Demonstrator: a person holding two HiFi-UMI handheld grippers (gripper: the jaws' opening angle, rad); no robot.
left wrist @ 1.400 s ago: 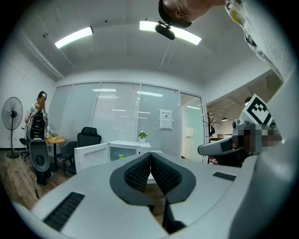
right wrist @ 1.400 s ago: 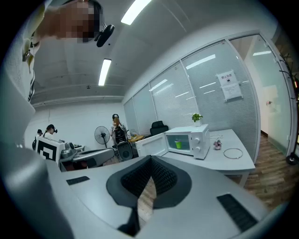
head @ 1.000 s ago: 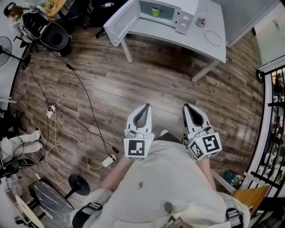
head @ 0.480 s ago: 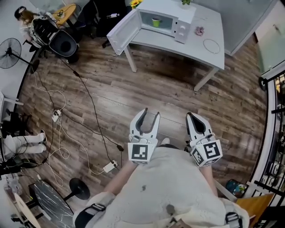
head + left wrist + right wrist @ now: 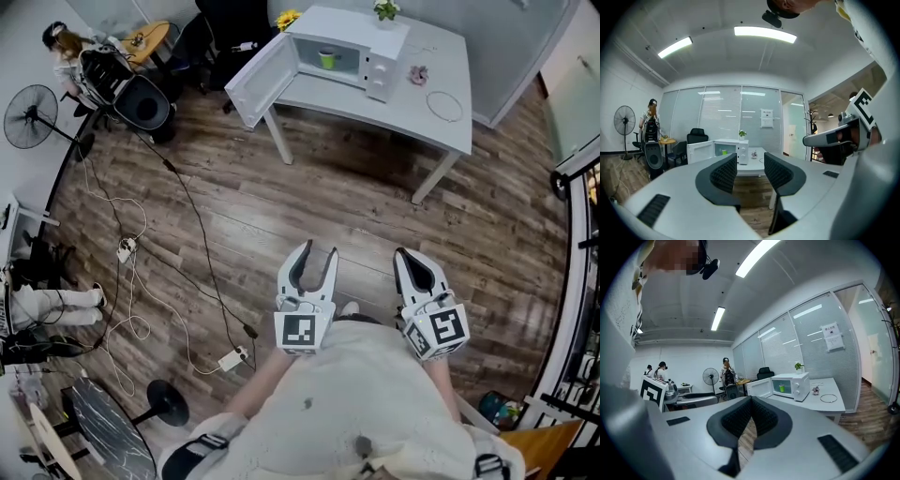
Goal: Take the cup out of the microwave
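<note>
Across the wood floor (image 5: 375,206), with a standing fan (image 5: 26,117) and loose cables (image 5: 131,253) at far left, the white microwave (image 5: 379,62) sits on the left end of a white table (image 5: 441,127), well apart from me. Its door (image 5: 262,80) is swung wide to the left and its cavity faces my way. The green cup (image 5: 327,59) stands upright inside that cavity, long axis vertical, mouth up. A paper notice (image 5: 766,118) hangs on the glass wall (image 5: 693,117) behind the table, its print too small to read. The only markings I can make out are the black-and-white square patterns on my grippers' cubes. My left gripper (image 5: 317,251), held level out in front of me, has just been opening its jaws. They stand apart with nothing gripped, only floor and the far table showing through the gap. Just to its right, my right gripper (image 5: 406,253) is clenched, pads pressed together on nothing, and points toward the table.
</note>
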